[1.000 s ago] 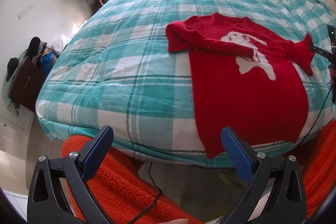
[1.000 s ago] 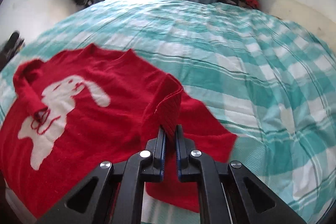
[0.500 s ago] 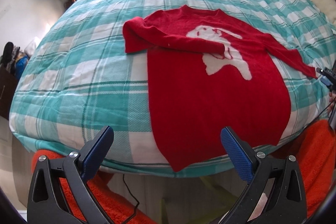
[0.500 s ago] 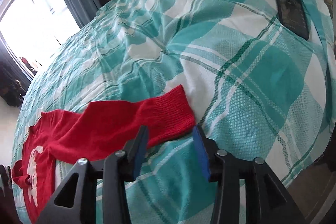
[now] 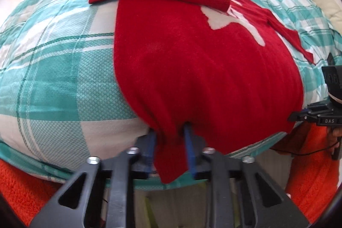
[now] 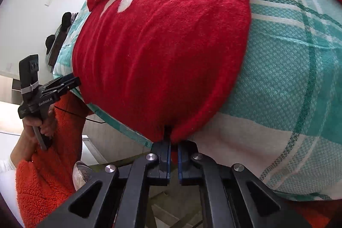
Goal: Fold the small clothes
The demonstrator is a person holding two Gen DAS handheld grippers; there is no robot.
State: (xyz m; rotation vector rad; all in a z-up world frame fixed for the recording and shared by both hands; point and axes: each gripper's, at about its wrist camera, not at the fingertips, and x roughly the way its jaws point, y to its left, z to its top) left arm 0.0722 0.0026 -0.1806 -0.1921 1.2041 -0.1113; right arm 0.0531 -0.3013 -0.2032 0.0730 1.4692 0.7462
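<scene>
Red sweater (image 5: 203, 69) on checked bed (image 5: 59, 69) — hem pinched by left gripper (image 5: 170, 142), right gripper (image 6: 174, 142)

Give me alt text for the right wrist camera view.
The right gripper pinches the bottom hem of a red sweater lying on a teal plaid bedspread. At the left, the left gripper meets the hem's other corner.

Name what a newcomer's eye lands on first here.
A red sweater with a white figure, spread on the teal plaid bedcover. Both grippers clamp its near hem at the bed's edge: the left gripper and the right gripper.
</scene>
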